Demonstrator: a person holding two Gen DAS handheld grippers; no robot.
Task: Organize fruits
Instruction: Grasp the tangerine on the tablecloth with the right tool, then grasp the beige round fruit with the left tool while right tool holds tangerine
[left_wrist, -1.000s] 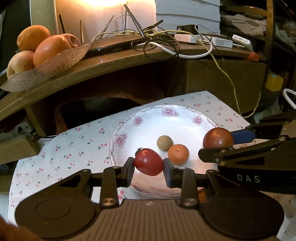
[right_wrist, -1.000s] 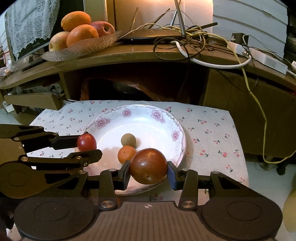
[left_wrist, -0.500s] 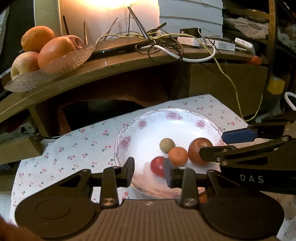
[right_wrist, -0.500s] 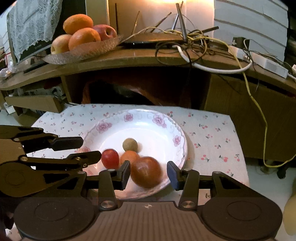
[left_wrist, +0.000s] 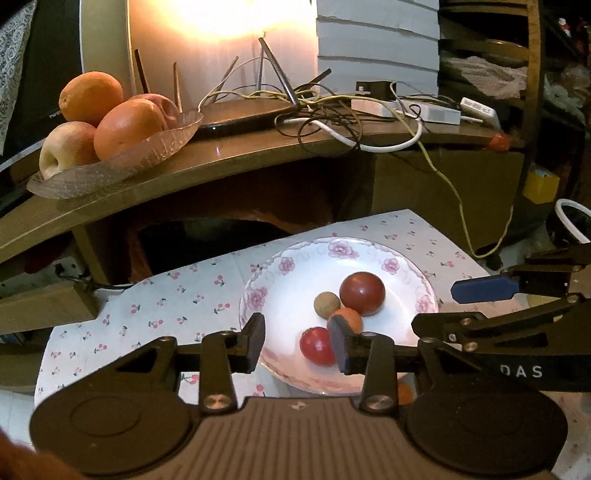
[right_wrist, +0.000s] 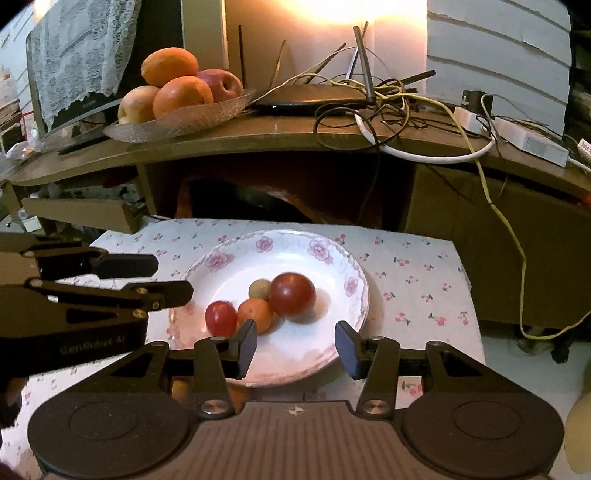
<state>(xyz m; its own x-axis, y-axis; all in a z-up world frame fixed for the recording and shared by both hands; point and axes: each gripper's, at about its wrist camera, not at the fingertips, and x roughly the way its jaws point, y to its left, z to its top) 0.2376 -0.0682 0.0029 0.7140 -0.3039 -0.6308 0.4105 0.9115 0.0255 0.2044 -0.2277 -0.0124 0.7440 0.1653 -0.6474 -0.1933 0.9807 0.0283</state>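
A white floral plate (left_wrist: 291, 295) (right_wrist: 332, 321) holds a small red tomato (left_wrist: 316, 345) (right_wrist: 220, 317), a small orange fruit (left_wrist: 349, 318) (right_wrist: 256, 314), a tan round fruit (left_wrist: 326, 304) (right_wrist: 259, 288) and a large dark red fruit (left_wrist: 362, 293) (right_wrist: 291, 294). My left gripper (left_wrist: 297, 345) is open and empty, pulled back over the plate's near rim, with the tomato between its fingers but untouched. My right gripper (right_wrist: 295, 349) is open and empty, above the plate's near rim. Each gripper shows from the side in the other's view.
The plate sits on a cherry-print cloth (right_wrist: 413, 280). Behind it a wooden shelf (left_wrist: 258, 155) carries a glass dish (left_wrist: 110, 166) of oranges and apples, a router and tangled cables (right_wrist: 388, 110). An orange fruit (left_wrist: 404, 393) lies under my grippers.
Both grippers opened and let go: the tomato and the large dark red fruit now lie on the plate. Both grippers drew back and up from the plate.
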